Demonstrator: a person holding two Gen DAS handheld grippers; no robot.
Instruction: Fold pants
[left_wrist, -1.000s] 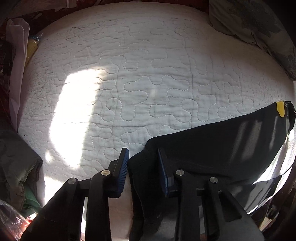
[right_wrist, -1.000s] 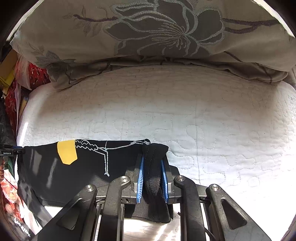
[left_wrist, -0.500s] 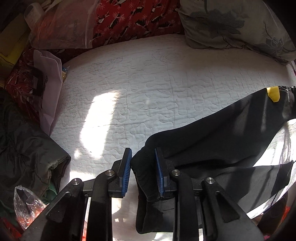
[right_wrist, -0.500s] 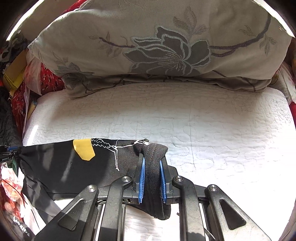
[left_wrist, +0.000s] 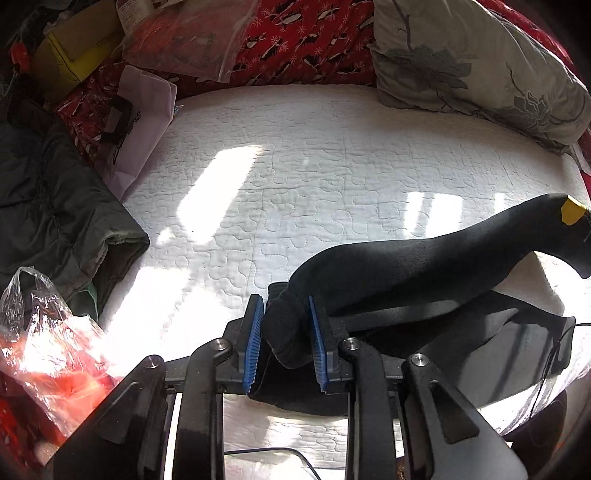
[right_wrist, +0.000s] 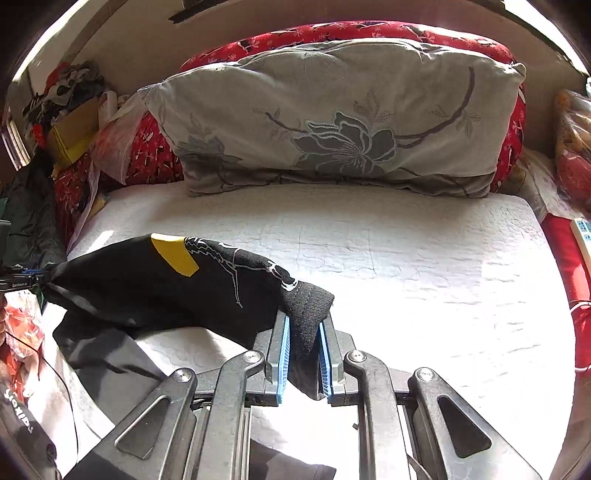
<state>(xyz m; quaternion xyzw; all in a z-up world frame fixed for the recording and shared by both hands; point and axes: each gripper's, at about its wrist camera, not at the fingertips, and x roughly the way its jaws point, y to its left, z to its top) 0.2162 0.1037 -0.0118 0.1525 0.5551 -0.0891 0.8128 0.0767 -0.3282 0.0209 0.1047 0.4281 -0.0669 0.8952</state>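
Black pants with a yellow patch hang stretched above a white quilted bed. My left gripper is shut on one bunched end of the upper edge, the cloth filling the gap between the blue pads. At the other end, my right gripper is shut on a thick ribbed hem of the pants, near the yellow patch and white print. The lower layer sags onto the quilt below both grippers.
A grey flowered pillow leans on a red patterned blanket at the head of the bed. A dark green jacket, a crinkled plastic bag and clutter line the left side. A power strip lies at the right edge.
Both grippers rose and pulled back, lifting the pants' held edge off the quilt. The left jaws narrowed onto the cloth. More of the pillow and clutter came into view.
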